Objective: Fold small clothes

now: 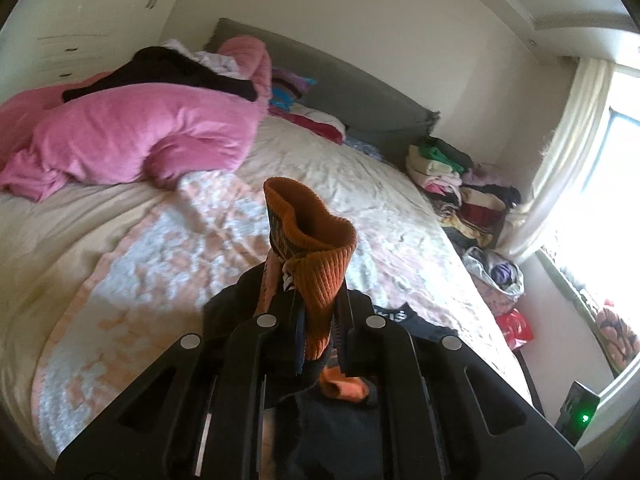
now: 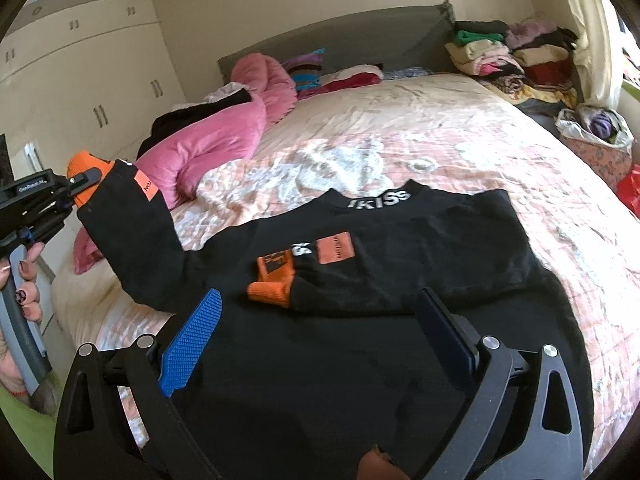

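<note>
While left tongs (image 2: 82, 180) pinch one orange cuff (image 1: 316, 264), right tongs (image 2: 320, 340) gape.

Both wrist views look up the quilted pink-and-white bed (image 1: 160, 264) toward its grey padded headboard (image 2: 344, 36); the right sits lower, closer.

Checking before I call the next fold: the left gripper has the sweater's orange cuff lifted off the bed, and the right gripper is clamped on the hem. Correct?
Not quite. The left gripper does hold the orange cuff of the black sweater lifted, but the right gripper is open, gripping nothing, above the sweater's lower part. The right wrist view shows this.
</note>
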Demonstrator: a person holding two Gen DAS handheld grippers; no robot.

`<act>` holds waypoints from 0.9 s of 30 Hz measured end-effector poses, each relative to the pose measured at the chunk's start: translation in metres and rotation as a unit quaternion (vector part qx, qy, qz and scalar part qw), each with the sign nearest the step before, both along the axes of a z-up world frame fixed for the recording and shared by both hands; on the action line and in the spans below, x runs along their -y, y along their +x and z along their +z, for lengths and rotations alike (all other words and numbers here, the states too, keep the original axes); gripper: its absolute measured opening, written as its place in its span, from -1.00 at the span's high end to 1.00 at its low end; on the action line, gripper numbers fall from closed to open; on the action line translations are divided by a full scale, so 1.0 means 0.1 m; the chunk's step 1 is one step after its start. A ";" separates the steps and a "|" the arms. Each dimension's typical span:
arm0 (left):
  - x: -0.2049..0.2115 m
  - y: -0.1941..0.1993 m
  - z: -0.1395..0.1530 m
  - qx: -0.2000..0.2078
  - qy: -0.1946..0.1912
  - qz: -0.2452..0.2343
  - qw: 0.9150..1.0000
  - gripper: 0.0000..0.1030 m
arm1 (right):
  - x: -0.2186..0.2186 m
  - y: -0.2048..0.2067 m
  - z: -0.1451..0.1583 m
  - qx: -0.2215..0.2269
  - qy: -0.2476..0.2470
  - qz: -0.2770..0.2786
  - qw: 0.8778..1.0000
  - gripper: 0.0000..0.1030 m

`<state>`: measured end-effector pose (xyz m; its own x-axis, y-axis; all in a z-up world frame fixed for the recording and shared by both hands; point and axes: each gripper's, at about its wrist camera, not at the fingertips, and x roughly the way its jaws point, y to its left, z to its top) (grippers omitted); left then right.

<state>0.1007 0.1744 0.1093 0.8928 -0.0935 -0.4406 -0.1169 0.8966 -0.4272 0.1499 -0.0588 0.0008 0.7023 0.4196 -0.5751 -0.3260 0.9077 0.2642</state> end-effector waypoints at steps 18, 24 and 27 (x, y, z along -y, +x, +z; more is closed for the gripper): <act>0.92 0.49 0.09 0.007 0.024 -0.094 0.995 0.90 | 0.69 0.04 -0.01 0.004 0.015 -0.073 0.997 -0.88; 1.19 0.67 -0.13 -0.012 0.021 -0.127 0.992 0.90 | 0.90 0.05 -0.05 -0.004 0.022 -0.101 0.995 -0.88; 1.32 0.76 -0.30 -0.029 0.016 -0.148 0.988 0.90 | 0.99 0.06 -0.06 -0.005 0.023 -0.114 0.993 -0.88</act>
<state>0.1769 0.0428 0.0788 0.8018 -0.3325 -0.4966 0.1293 0.9078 -0.3990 0.1563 -0.1575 -0.0053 0.7758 0.2775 -0.5667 -0.1112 0.9442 0.3101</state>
